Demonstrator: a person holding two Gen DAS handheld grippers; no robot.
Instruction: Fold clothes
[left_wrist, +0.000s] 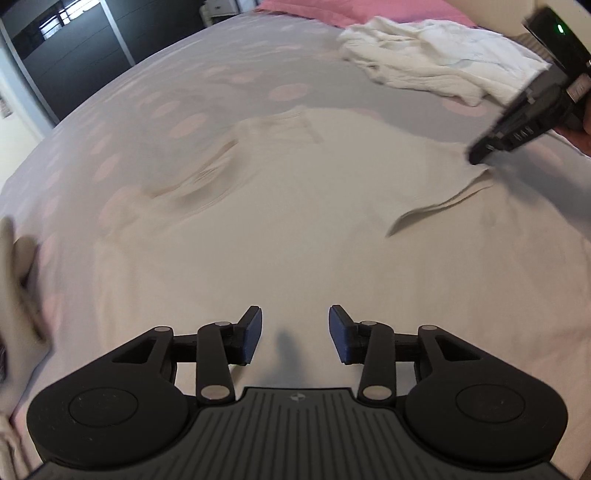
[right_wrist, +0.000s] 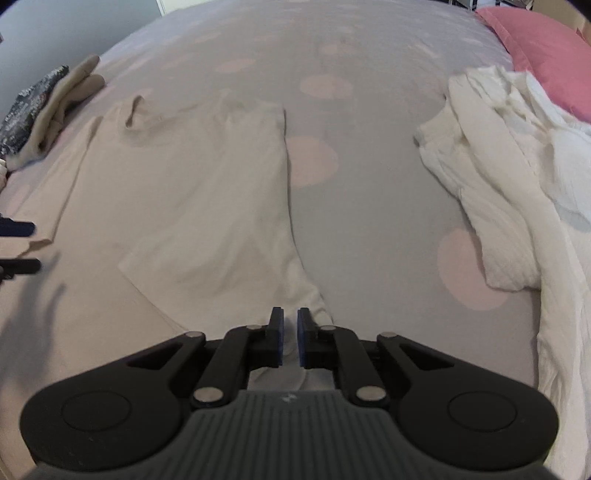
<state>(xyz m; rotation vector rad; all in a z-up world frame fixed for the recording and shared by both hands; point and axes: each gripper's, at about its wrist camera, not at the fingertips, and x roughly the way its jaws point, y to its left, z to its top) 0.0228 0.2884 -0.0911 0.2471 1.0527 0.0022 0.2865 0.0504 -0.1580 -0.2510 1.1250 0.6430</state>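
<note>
Spotted grey bed: a cream shirt lies partly folded, one side turned in. Right tongs pinch its edge; left tongs hover spread and empty. White clothes wait unfolded nearby.

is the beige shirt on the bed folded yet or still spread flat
Partly folded. The beige shirt has its right side turned in over the body, a straight fold edge running up beside the right gripper, which pinches the cloth there.
</note>
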